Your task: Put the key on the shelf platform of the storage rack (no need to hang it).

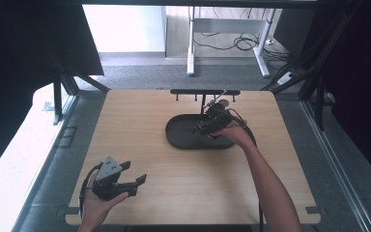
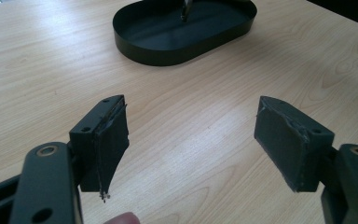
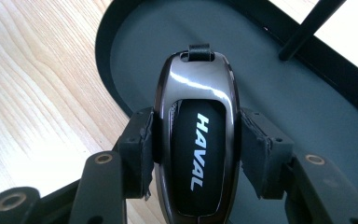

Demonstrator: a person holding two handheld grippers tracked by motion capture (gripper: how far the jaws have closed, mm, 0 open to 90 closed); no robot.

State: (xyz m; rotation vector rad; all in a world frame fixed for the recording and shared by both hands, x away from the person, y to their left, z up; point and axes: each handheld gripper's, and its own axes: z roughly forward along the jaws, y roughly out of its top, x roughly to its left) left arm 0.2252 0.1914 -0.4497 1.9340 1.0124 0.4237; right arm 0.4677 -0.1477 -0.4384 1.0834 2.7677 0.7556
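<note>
R claw (image 3: 196, 154) grips glossy HAVAL key fob (image 3: 196, 140) over matte oval tray (image 1: 181, 140), surface's 1 o'clock. L claw (image 2: 191, 144) wide, w/ bare woodgrain surface (image 2: 191, 93) around.

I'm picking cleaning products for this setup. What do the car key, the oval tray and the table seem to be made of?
Car key: glossy dark shell, probably plastic or plated metal, judging by its sharp highlights; the black centre with HAVAL lettering looks smoother.
Oval tray: matte black, thin-walled, possibly painted metal or plastic; it gives only a soft sheen.
Table: light wood grain, likely laminate or veneer, with a faint satin glare.
</note>
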